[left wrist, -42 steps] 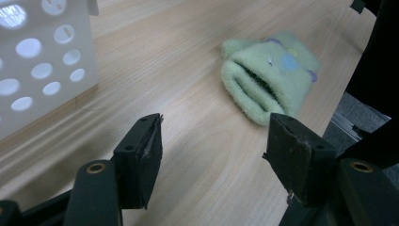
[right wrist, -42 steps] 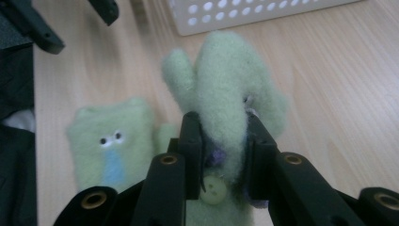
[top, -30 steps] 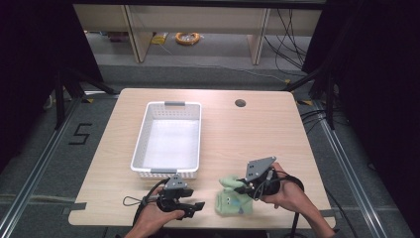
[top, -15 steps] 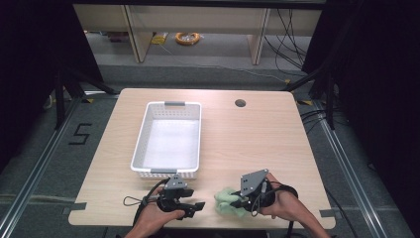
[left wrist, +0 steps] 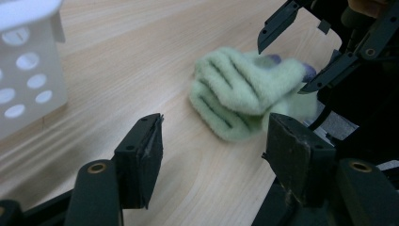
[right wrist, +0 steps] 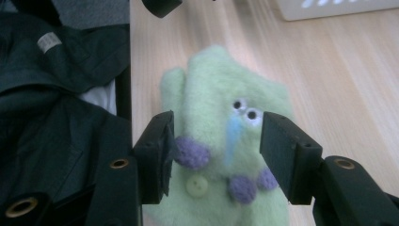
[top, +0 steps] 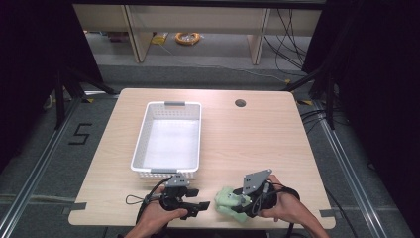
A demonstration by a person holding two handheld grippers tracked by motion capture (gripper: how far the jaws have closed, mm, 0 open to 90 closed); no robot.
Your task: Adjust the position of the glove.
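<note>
At lower left of the high view, the left gripper [top: 202, 206] was held released above the table [top: 257, 139]. To its right lay the green plush toy [top: 232, 203], straddled by the right gripper [top: 243, 200], whose jaws had just been opening, no longer clamping it.

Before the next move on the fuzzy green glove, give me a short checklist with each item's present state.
1. Right gripper jaws open, just been opening, astride the fuzzy pale green glove: ok.
2. Pads pressing the glove: not ok, gaps on both sides.
3. Glove lying flat on the wooden table: ok.
4. Left gripper open, nothing between its jaws: ok.
5. White perforated plastic basket has nothing in it: ok.
</note>
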